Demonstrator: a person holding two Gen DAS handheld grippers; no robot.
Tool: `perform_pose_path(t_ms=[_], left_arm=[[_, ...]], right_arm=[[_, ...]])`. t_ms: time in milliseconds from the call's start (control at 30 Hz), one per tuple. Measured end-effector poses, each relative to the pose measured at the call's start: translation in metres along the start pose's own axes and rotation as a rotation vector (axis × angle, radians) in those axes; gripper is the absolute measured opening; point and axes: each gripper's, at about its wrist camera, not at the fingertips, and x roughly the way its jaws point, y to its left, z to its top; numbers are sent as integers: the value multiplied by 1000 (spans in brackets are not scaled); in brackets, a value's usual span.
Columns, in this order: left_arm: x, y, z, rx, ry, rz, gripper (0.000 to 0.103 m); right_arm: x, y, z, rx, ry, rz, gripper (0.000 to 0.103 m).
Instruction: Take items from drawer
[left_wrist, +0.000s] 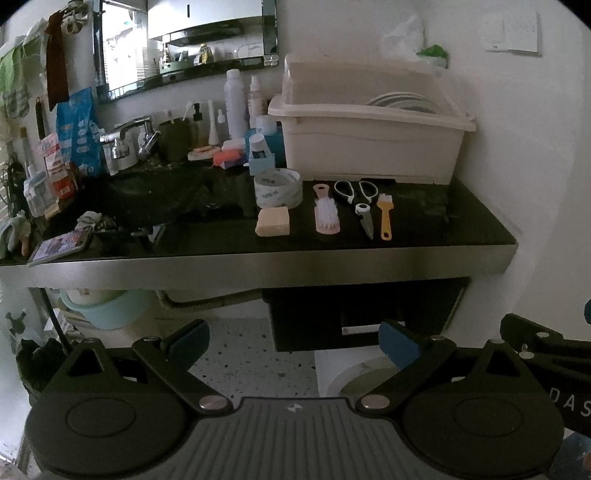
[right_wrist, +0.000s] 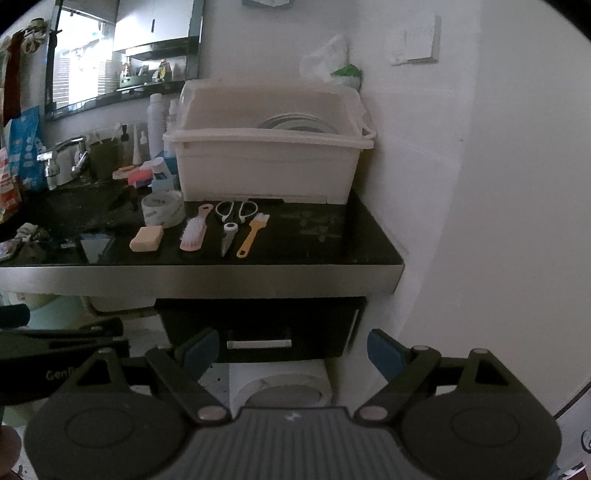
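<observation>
A black drawer (right_wrist: 258, 328) with a white handle (right_wrist: 259, 344) hangs shut under the steel-edged counter; it also shows in the left wrist view (left_wrist: 354, 317). On the black counter top lie a tape roll (left_wrist: 277, 187), a beige soap bar (left_wrist: 272, 220), a pink brush (left_wrist: 326, 214), white-handled scissors (left_wrist: 360, 203) and a yellow brush (left_wrist: 385, 216). My left gripper (left_wrist: 295, 343) is open and empty, below and in front of the counter. My right gripper (right_wrist: 291, 354) is open and empty, in front of the drawer.
A cream dish-rack box (left_wrist: 369, 136) stands at the counter's back right against the wall. Bottles, a cup and a tap (left_wrist: 129, 142) crowd the back left. A phone (left_wrist: 61, 245) lies at the front left edge. A white bin (right_wrist: 280, 384) stands on the floor under the drawer.
</observation>
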Motion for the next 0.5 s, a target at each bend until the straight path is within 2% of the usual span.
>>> perform_pose_path(t_ms=[500], left_arm=[[-1, 3, 0, -7, -5, 5, 99]], right_arm=[[-2, 3, 0, -8, 1, 4, 88]])
